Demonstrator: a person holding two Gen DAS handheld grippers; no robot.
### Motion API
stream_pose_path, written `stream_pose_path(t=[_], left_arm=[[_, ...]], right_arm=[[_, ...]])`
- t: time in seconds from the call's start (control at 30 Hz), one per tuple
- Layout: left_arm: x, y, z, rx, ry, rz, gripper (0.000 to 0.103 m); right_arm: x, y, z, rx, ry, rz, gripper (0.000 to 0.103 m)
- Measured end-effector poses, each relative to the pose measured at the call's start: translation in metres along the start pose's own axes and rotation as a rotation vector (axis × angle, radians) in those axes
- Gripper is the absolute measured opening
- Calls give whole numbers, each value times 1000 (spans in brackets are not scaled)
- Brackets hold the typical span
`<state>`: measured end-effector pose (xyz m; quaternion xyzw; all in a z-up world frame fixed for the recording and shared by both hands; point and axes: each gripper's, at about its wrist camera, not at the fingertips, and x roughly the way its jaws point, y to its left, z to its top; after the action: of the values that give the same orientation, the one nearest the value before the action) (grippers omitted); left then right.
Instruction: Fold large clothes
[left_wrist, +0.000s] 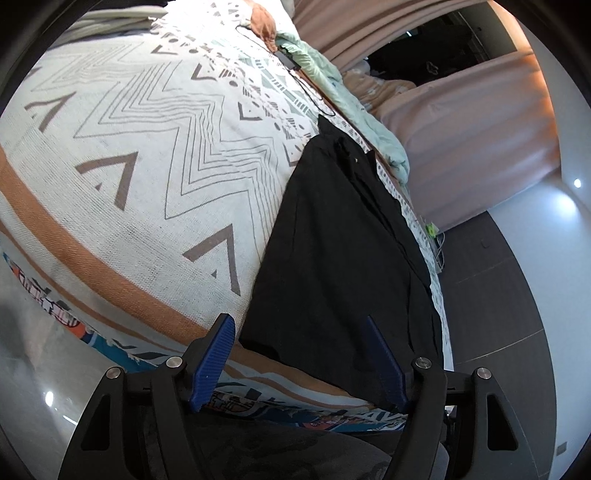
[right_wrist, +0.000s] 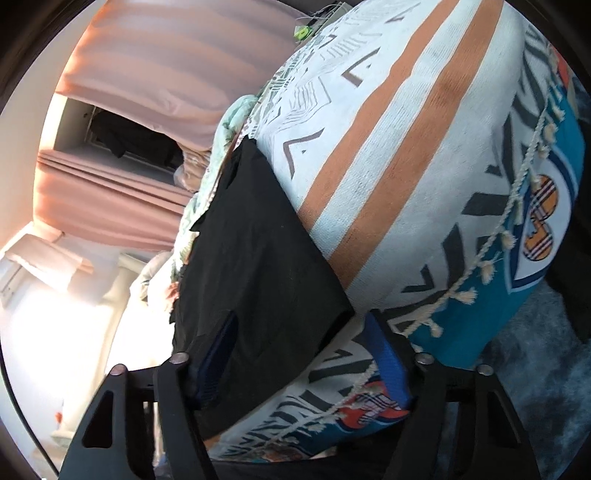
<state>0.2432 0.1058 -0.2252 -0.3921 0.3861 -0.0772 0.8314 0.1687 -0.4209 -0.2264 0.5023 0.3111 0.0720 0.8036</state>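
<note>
1. Left wrist view: the left gripper (left_wrist: 301, 360) has its blue fingers (left_wrist: 214, 362) spread wide, clamping nothing; the near hem of the black garment (left_wrist: 332, 258) lies between and beyond them.
2. Right wrist view: the right gripper (right_wrist: 301, 363) also has its fingers spread; the garment's near corner drapes over the left finger (right_wrist: 218, 362).
3. The garment lies flat near the edge of the bed, on a patterned blanket (left_wrist: 147, 147).
4. Pink curtains (left_wrist: 461, 122) hang beyond the bed.

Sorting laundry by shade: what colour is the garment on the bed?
Plain black garment, clearest in the left wrist view.
</note>
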Motion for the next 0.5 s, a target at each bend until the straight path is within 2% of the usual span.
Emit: stream_pose_path(t=[0.07, 0.17, 0.23, 0.33, 0.5], left_arm=[[1, 3, 1, -13, 4, -7, 71], [2, 4, 4, -30, 9, -19, 71], [4, 8, 6, -71, 21, -31, 71], [6, 13, 7, -132, 35, -80, 71], [12, 14, 7, -177, 67, -159, 71]], right_arm=[[-3, 6, 2, -12, -2, 41, 49], [-20, 26, 7, -70, -50, 142, 49], [-25, 32, 10, -78, -68, 176, 49], [-17, 33, 8, -80, -63, 160, 49], [1, 24, 2, -53, -33, 122, 49]])
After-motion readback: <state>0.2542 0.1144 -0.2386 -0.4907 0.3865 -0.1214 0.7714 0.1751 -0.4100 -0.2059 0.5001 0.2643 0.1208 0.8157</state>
